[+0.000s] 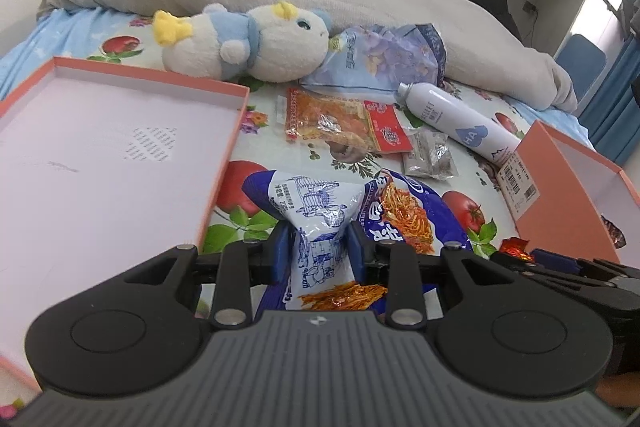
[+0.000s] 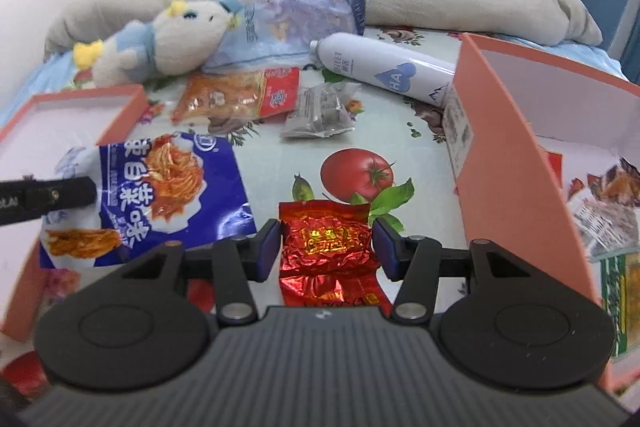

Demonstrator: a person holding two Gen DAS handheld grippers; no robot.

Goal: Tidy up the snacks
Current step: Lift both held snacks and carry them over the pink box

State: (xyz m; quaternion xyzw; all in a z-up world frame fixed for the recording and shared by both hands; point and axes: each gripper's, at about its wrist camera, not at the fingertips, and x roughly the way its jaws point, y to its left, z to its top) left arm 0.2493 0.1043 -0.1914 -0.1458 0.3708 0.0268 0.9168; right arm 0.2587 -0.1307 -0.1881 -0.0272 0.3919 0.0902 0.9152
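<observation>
On the right, the orange box [image 2: 516, 163] is cut off, its snacks half hidden; left gripper [image 1: 320, 247] fingers, partly closed, pinch the blue noodle bag [image 1: 316, 211] above the bed [image 1: 432, 187]; right gripper [image 2: 326, 243] fingers, half open, clamp the crinkled red foil packet [image 2: 328, 239].

My left gripper [image 1: 319, 247] is matte black, with two round discs flanking a ribbed grey centre plate that bears a small white mark. Angular black link arms run forward from silver pivot pins, and smaller silver screws sit further out. The finger pads [image 1: 282, 251] are dark blue. My right gripper [image 2: 326, 247] has the same build and blue pads [image 2: 267, 247].
</observation>
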